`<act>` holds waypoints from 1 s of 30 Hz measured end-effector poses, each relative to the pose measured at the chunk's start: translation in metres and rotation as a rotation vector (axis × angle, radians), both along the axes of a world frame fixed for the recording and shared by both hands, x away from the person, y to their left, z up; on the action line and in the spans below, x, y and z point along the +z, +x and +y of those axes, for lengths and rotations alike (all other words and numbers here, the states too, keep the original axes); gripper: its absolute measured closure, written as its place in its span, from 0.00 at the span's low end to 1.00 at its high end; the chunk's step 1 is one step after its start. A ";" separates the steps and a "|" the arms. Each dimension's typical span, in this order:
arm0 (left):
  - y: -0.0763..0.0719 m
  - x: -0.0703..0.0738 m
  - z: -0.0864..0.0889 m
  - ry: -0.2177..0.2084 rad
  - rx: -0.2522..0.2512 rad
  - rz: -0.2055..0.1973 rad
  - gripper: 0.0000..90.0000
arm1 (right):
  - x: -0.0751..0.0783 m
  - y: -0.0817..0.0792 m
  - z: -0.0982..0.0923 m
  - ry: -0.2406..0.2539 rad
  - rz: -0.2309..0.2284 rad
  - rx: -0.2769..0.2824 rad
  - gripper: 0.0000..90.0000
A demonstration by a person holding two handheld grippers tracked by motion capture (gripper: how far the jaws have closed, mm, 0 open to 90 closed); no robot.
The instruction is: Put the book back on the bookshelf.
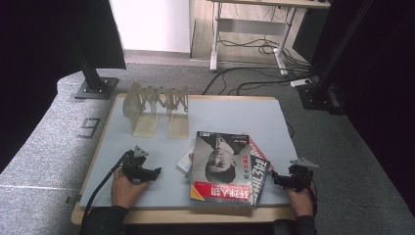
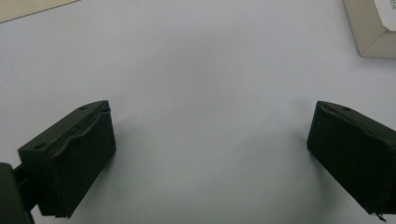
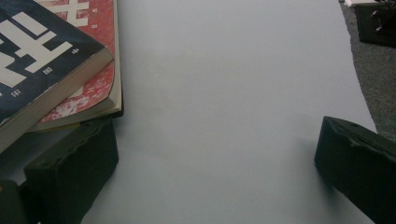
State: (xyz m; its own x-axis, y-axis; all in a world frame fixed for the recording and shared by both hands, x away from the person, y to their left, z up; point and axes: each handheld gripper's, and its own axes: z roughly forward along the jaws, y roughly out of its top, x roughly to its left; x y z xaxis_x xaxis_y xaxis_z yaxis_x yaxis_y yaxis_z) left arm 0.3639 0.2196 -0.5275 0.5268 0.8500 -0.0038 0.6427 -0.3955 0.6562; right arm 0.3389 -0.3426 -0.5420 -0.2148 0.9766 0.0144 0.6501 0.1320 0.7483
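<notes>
A stack of magazines (image 1: pixel 226 166) lies on the pale blue table mat (image 1: pixel 235 117) at front centre, the top one showing a portrait cover. My left gripper (image 1: pixel 157 171) rests on the mat left of the stack, jaws wide apart with nothing between them (image 2: pixel 208 149). My right gripper (image 1: pixel 275 179) rests just right of the stack, also open. In the right gripper view its left jaw sits beside the corner of the dark blue magazine (image 3: pixel 42 60) and the red one (image 3: pixel 93 88) beneath; bare mat lies between the jaws (image 3: pixel 217 158).
A pale accordion-style book rack (image 1: pixel 155 105) stands at the mat's back left. Its base corner (image 2: pixel 371 28) appears in the left gripper view. Black stand feet (image 1: pixel 95 88) and cables (image 1: pixel 254 78) lie on the grey carpet beyond the table.
</notes>
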 end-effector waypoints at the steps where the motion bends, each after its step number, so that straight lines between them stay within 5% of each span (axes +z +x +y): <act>1: 0.000 0.000 0.000 0.000 0.000 -0.001 0.01 | 0.000 0.000 0.000 0.000 -0.001 0.000 0.00; 30: 0.000 0.000 0.000 -0.001 -0.001 0.000 0.01 | 0.005 0.001 -0.001 0.007 0.027 0.017 0.00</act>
State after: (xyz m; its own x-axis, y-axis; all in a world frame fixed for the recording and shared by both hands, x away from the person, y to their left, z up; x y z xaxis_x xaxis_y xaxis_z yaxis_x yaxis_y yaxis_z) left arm 0.3639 0.2197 -0.5280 0.5274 0.8496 -0.0041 0.6422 -0.3955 0.6567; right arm 0.3401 -0.3431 -0.5368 -0.2310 0.9726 0.0275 0.6678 0.1379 0.7314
